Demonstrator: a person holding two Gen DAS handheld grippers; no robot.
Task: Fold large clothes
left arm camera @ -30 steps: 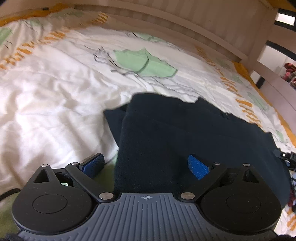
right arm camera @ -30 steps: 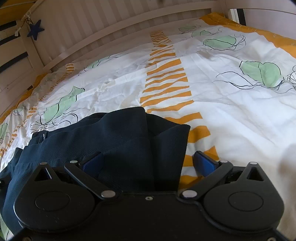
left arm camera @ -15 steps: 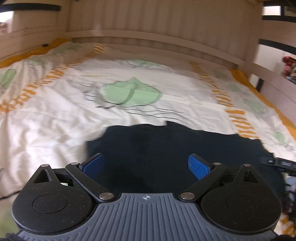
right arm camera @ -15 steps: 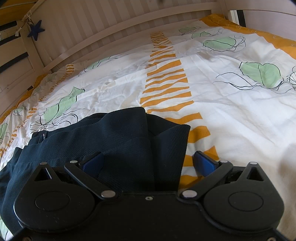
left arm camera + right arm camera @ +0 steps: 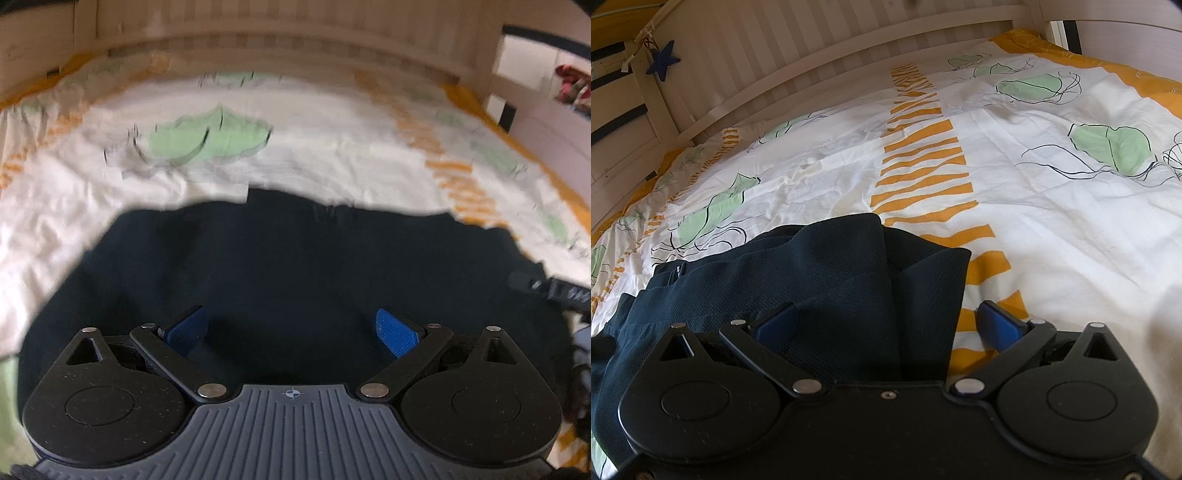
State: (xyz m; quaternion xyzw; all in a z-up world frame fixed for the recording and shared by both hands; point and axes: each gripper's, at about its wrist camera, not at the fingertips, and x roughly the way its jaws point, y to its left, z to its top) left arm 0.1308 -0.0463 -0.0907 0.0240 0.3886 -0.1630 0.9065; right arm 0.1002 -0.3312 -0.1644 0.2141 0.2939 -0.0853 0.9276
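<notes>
— Navy knit: the dark garment (image 5: 820,280) lies folded on the bed's patterned duvet (image 5: 1052,206), well short of the slatted headboard (image 5: 820,48).
— And the grippers?
— The right gripper (image 5: 886,325) is spread wide, the garment's folded end lying between its fingers, ungrasped. The left gripper (image 5: 291,328) is released too, over the cloth (image 5: 295,266); that view is blurred.

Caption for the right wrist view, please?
Open right gripper straddling folded navy knit garment on white patterned bedspread.
</notes>
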